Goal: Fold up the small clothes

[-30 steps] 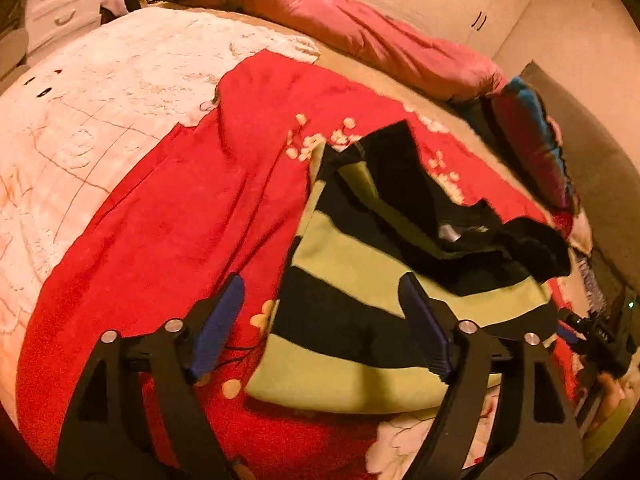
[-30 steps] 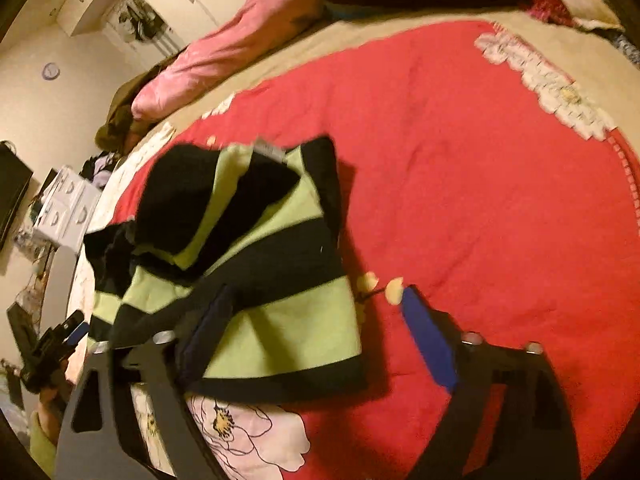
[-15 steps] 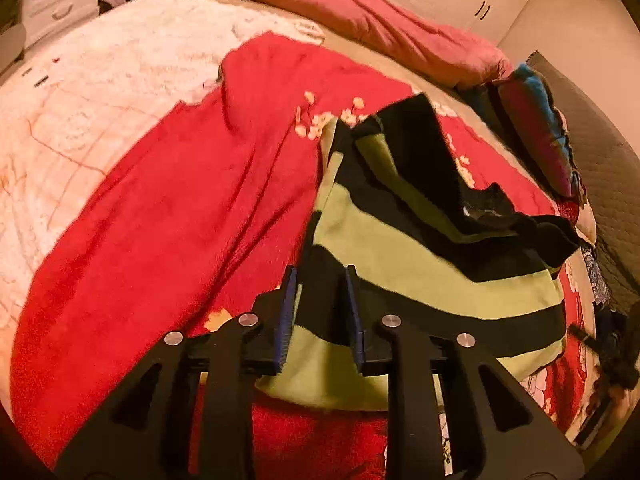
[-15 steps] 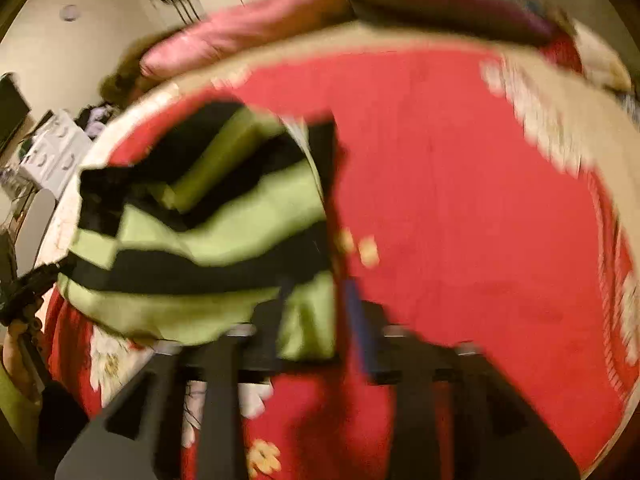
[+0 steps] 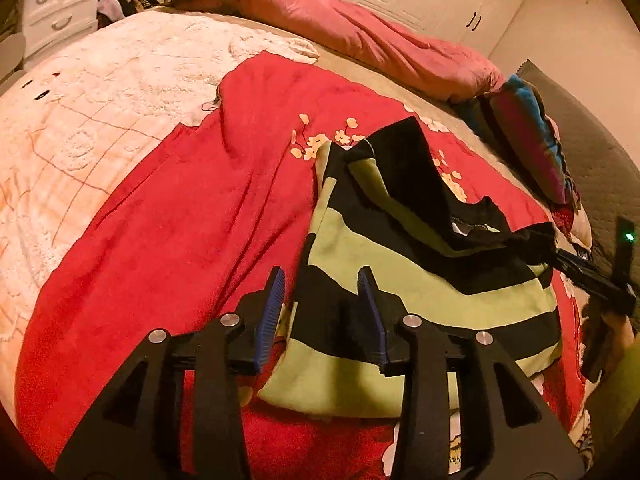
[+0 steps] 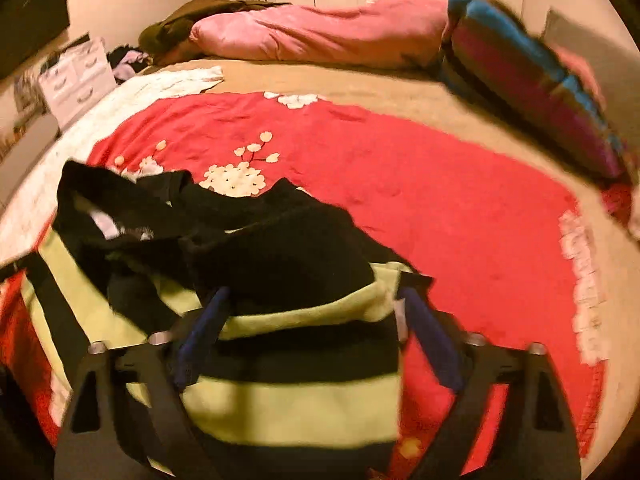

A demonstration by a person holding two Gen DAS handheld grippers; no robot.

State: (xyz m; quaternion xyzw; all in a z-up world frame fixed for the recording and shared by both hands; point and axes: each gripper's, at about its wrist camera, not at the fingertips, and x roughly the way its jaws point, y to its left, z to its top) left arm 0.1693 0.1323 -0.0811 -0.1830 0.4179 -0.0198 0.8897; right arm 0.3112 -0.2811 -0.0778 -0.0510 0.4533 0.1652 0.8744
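Observation:
A small black and yellow-green striped garment (image 5: 404,264) lies partly folded on a red flowered blanket (image 5: 192,216); it also shows in the right wrist view (image 6: 280,344). My left gripper (image 5: 322,312) is partly open, its jaws standing on either side of the garment's near left edge without pinching it. My right gripper (image 6: 312,316) is open wide, its blue pads astride the garment's near corner. The right gripper also shows at the right edge of the left wrist view (image 5: 592,276).
The blanket (image 6: 440,216) covers a bed. A white quilt (image 5: 92,112) lies left, a pink duvet (image 5: 360,36) at the back, a striped pillow (image 6: 532,84) at the right. White drawers (image 5: 60,4) stand beyond the bed.
Both grippers shut on the garment's edge half a second ago and have now opened again. The right gripper has swung round and lies over the garment's corner.

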